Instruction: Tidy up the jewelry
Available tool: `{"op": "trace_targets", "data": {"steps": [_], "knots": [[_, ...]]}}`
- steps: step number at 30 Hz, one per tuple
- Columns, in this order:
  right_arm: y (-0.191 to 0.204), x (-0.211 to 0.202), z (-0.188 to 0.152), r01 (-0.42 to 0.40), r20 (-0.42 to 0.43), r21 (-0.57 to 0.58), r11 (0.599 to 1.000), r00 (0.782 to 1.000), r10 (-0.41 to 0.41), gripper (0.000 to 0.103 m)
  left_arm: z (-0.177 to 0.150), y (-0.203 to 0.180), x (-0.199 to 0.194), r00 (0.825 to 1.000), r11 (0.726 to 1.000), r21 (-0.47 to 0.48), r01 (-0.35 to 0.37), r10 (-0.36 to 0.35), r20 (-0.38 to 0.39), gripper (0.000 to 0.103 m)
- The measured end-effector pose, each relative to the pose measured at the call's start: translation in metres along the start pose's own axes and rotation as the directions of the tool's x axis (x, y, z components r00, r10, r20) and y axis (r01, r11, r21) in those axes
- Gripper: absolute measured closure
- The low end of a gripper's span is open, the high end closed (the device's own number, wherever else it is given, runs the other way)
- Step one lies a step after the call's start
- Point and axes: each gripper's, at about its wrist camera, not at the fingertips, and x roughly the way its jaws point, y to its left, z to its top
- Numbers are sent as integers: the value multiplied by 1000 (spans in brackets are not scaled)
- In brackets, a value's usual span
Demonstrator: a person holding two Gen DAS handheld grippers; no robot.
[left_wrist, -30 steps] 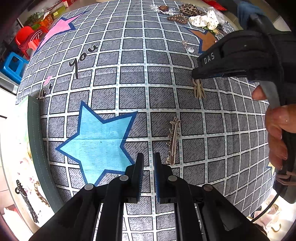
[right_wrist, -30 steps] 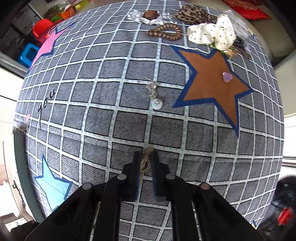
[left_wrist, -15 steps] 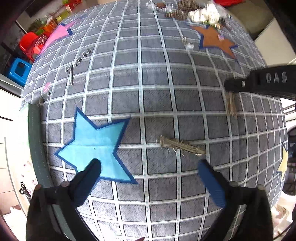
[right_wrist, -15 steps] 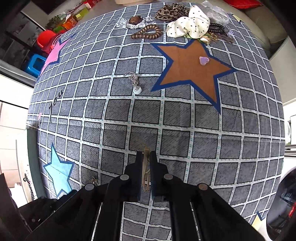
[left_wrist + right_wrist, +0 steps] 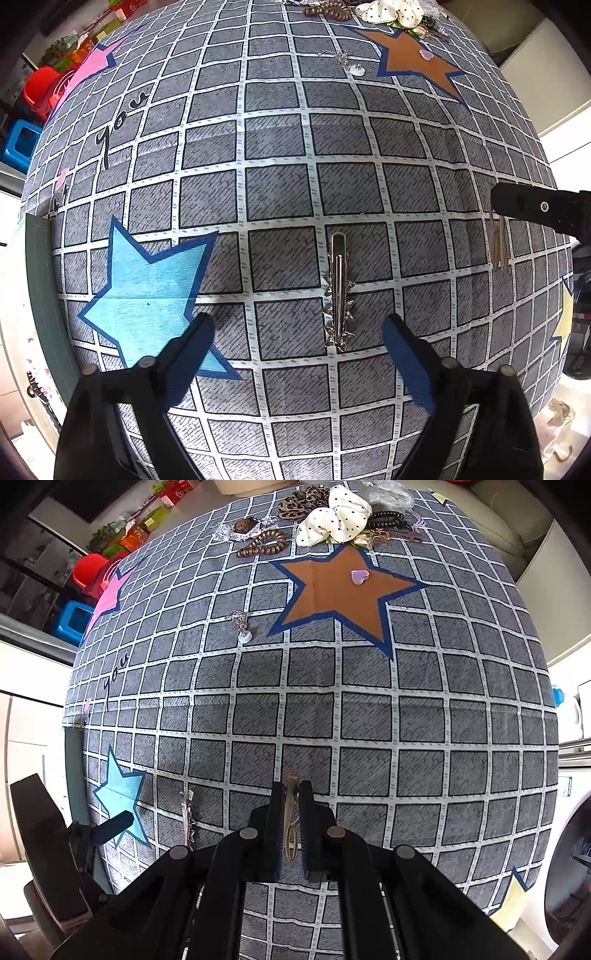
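A silver star-studded hair clip lies on the grey checked cloth, between the spread fingers of my left gripper, which is open and empty just above it. The clip also shows in the right wrist view. My right gripper is shut on a thin gold hairpin and holds it above the cloth. The hairpin hangs from the right gripper at the right edge of the left wrist view.
At the far end lie a brown coil hair tie, a white dotted scrunchie, a leopard scrunchie and dark clips. A lilac heart sits on the orange star. A small silver pendant lies mid-cloth.
My left gripper has opened wide and drawn back, leaving the silver clip on the cloth. My right gripper, still shut on the hairpin, has risen and pulled back toward the right.
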Motion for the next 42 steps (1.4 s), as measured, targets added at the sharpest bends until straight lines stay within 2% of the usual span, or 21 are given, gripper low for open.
{"op": "trace_targets", "data": {"steps": [3,6,7,8,14,22,27,33,42], "knots": [[-2,-2,-5,-7,-3,8,1000,1000,7,95,-3,-3,-2,1000,1000,23,-13,13,14,32],[-3,-5,-12,-14,-7,10,1000,1000,14,95,-5,-5,-9,999,999,50,-5,3,32,69],[-3,-6,-14,-18,-8,11,1000,1000,18,96,0,-5,-11,999,999,53,9,-11,31,77],[-3,-7,-16,-24,-8,11,1000,1000,24,95,3,-1,-16,999,998,50,30,-31,30,79],[3,-13,-25,-37,-14,0,999,999,37,95,-9,9,-45,994,996,13,84,-85,65,79],[28,-22,-30,-59,-15,-44,997,998,58,95,-35,38,-81,989,995,-26,100,-96,115,79],[54,-27,-32,-71,-20,-92,993,997,69,95,-55,83,-96,986,992,-74,103,-92,136,79],[89,-30,-34,-81,-30,-155,985,997,77,95,-79,119,-118,983,985,-142,101,-77,165,79],[163,-31,-41,-125,-58,-295,947,992,113,95,-120,176,-145,978,963,-255,90,-37,207,79]]}}
